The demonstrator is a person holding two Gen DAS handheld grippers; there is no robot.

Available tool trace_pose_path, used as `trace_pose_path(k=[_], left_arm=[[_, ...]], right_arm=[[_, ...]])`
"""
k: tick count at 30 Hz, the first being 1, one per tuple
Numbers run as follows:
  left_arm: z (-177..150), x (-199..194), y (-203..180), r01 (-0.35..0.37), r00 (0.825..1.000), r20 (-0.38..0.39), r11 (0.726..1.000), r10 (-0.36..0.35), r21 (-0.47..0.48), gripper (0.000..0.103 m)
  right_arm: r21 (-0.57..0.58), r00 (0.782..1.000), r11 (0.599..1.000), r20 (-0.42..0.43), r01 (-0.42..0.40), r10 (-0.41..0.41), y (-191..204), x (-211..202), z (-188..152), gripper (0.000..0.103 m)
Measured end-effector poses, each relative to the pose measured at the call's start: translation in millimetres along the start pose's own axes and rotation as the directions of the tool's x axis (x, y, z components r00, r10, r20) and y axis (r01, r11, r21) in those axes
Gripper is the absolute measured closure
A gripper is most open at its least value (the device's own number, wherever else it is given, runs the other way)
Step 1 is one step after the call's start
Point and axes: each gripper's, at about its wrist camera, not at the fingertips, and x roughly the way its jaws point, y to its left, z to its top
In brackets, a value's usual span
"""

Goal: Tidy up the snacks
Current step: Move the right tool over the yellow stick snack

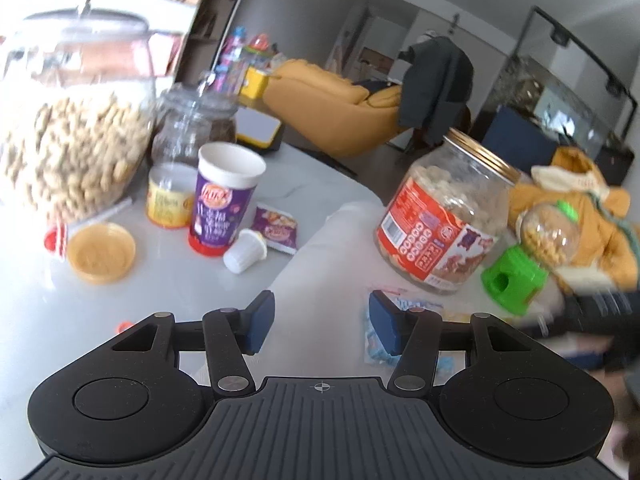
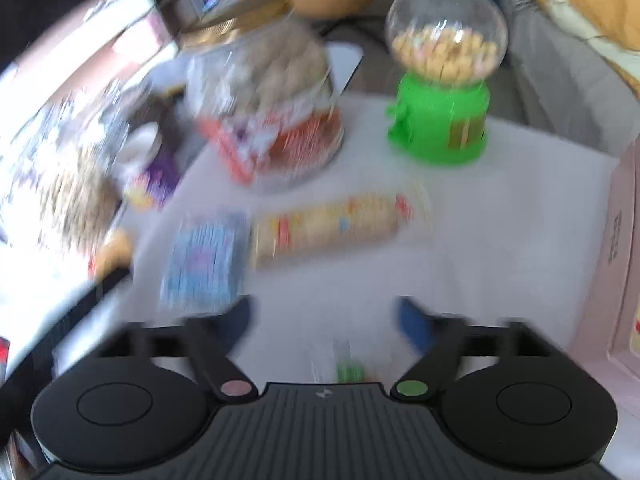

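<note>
White bench [image 1: 180, 292] fills both views, crowded with snacks. Upper left of the left view, a big glass peanut jar [image 1: 76, 128]; right of centre, the gold-lidded, red-labelled jar [image 1: 444, 216]; beside it the green candy dispenser [image 1: 532, 252]. Purple cup [image 1: 224, 200] stands centre-left. Right view, blurred: biscuit pack [image 2: 336, 224] and blue packet [image 2: 204, 260] lie mid-frame. Left hand-held gripper [image 1: 322, 322] spread apart, empty; right hand-held gripper [image 2: 326, 324] likewise apart.
</note>
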Motion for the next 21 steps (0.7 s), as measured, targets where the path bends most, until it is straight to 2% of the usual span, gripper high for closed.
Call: trace_pose_path(k=[2, 4, 6, 8, 11, 13, 16, 21], left_arm=[[-1, 0, -6, -0.018, 1.000, 0.008, 0.999, 0.018, 0.042, 0.045], [-1, 2, -7, -0.020, 1.000, 0.002, 0.998, 0.020, 0.058, 0.045], [-1, 3, -6, -0.018, 1.000, -0.005, 0.998, 0.018, 0.058, 0.045], [0, 3, -5, -0.023, 1.000, -0.010, 0.998, 0.023, 0.054, 0.045], [1, 2, -4, -0.021, 1.000, -0.007, 0.999, 0.021, 0.050, 0.045], [1, 2, -4, -0.021, 1.000, -0.004, 0.998, 0.021, 0.052, 0.045], [-1, 2, -6, -0.024, 1.000, -0.007, 0.998, 0.025, 0.062, 0.045], [-6, 4, -10, -0.031, 0.999, -0.015, 0.996, 0.032, 0.089, 0.045]], right_arm=[[0.095, 0.999, 0.995, 0.022, 0.040, -0.042, -1, 14, 17, 0.009], [0.177, 0.993, 0.977, 0.018, 0.116, -0.121, -4, 32, 30, 0.009], [0.221, 0.984, 0.960, 0.013, 0.172, -0.180, -4, 49, 41, 0.009], [0.193, 0.979, 0.962, 0.032, 0.191, -0.201, 0, 59, 45, 0.007], [0.039, 0.975, 0.977, 0.071, 0.210, -0.212, 19, 56, 34, 0.023], [-0.067, 0.979, 0.979, 0.078, 0.193, -0.188, 29, 47, 19, 0.050], [-0.148, 0.989, 0.978, 0.046, 0.149, -0.143, 34, 32, -2, 0.067], [-0.193, 1.000, 0.981, -0.023, 0.014, -0.019, 30, 5, -40, 0.069]])
